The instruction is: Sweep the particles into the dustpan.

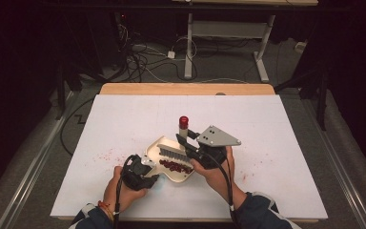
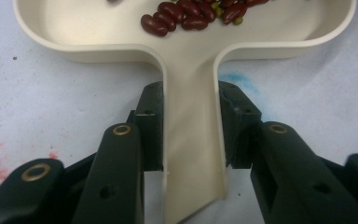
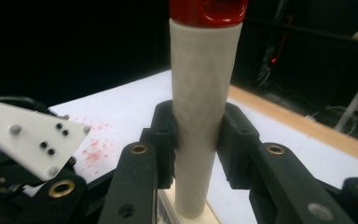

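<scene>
Our left tongs (image 2: 191,135) pinch the dustpan's (image 2: 74,32) stiff, light handle at the tabletop's (image 1: 276,133) six o'clock; right tongs (image 3: 196,135) clamp the rigid brush (image 3: 200,107) handle upright above it. Loose beans (image 2: 186,16) may spill, so we keep the pan level.

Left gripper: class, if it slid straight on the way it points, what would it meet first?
The left gripper is shut on the dustpan handle; straight on lies the pan's tray, then probably the red beans.
</scene>
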`<state>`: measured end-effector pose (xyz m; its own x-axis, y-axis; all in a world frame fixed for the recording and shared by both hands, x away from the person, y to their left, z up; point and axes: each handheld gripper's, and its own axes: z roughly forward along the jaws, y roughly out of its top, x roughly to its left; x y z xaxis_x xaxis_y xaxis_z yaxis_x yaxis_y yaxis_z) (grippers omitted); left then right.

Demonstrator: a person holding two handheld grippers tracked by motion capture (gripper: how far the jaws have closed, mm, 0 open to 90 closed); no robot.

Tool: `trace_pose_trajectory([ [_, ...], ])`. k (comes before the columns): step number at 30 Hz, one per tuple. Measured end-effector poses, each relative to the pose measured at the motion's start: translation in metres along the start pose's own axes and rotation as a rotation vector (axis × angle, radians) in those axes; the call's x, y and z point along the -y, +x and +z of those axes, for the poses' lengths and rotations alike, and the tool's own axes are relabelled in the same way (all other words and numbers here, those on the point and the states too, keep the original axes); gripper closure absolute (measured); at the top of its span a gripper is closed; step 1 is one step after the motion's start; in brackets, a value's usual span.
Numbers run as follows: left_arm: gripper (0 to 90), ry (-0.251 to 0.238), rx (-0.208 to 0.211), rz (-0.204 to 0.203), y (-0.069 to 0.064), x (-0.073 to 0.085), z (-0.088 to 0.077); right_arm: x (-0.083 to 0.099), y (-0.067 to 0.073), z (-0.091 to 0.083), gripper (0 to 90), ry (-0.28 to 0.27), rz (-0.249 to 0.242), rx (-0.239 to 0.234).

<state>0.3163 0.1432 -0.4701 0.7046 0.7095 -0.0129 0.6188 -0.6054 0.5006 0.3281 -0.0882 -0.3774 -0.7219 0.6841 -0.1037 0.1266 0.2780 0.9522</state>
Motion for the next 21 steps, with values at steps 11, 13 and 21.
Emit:
trace_pose_trajectory([
  [11,63.8,-0.013,0.009,0.018,0.005,0.006,-0.009,-0.007,-0.026,-0.023,70.3,-0.044,0.014,0.039],
  [13,63.8,-0.012,0.005,0.029,0.005,0.008,-0.012,-0.006,-0.032,-0.029,70.2,-0.039,0.014,0.059],
  [21,63.8,0.021,0.03,0.067,0.003,0.015,-0.019,0.007,-0.053,-0.04,70.2,0.016,0.016,0.13],
])
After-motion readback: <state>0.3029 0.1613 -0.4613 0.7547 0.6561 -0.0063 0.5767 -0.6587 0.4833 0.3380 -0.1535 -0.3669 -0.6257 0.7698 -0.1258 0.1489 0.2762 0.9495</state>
